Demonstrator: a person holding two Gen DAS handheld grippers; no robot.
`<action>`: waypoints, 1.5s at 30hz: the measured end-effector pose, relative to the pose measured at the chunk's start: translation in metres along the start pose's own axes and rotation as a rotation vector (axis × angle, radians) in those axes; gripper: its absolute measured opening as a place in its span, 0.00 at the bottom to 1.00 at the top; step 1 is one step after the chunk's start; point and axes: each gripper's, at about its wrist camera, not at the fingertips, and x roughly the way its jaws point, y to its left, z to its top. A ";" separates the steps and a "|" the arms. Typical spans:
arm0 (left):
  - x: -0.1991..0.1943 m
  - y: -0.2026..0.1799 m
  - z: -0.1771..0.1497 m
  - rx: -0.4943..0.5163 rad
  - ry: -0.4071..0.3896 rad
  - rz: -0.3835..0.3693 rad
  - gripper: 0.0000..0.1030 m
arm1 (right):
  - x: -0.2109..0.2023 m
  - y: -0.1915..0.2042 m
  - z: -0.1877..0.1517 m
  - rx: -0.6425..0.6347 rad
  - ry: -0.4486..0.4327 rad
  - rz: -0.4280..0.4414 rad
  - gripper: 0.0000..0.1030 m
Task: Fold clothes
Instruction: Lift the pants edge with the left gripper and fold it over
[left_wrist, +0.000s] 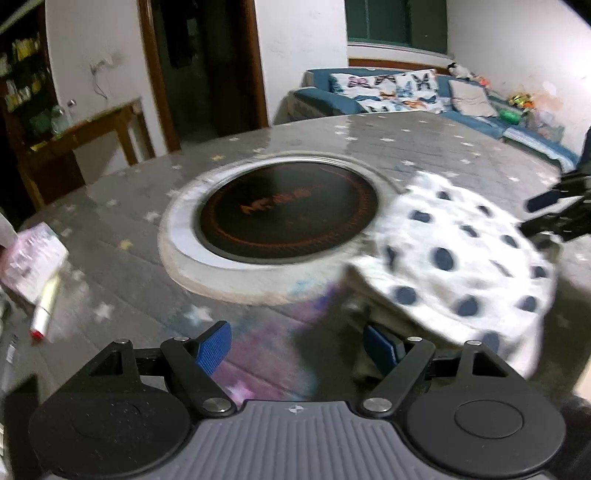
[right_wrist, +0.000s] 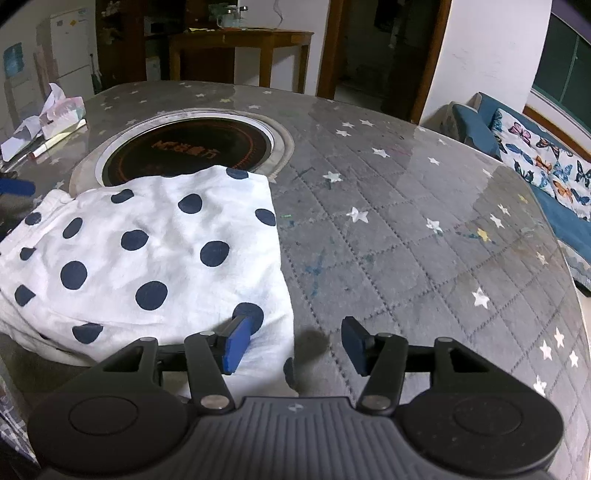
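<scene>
While lying folded on the grey star-printed worktop (right_wrist: 406, 221), resting as a white garment with navy dots (right_wrist: 147, 258), its far edge overlapping the rim of the round black cooktop (right_wrist: 188, 155) set into the surface. Sitting at the far left of the worktop: a tissue pack (right_wrist: 61, 114) and a red-tipped marker (right_wrist: 55, 142) just beside it. Hovering at the garment's near left side, blurred in its own view, the left claw (left_wrist: 297, 347), jaws standing wide apart and gripping nothing, with only cloth edge and worktop between them. Hanging over the garment's near right corner, the right claw (right_wrist: 295, 345), jaws about half open, pressing on nothing, the left pad above the cloth and the right pad above bare worktop. Showing far right: a blue sofa (right_wrist: 480, 125) with butterfly cushions.
</scene>
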 end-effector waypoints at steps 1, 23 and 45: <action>0.004 0.003 0.001 -0.003 0.009 0.006 0.77 | -0.001 0.000 -0.001 0.001 0.001 -0.001 0.54; -0.037 -0.014 -0.019 0.000 0.009 -0.127 0.77 | 0.005 -0.012 0.006 0.050 -0.010 0.051 0.54; 0.003 0.018 0.011 0.026 -0.025 0.037 0.76 | -0.025 0.003 -0.016 0.065 0.008 0.097 0.52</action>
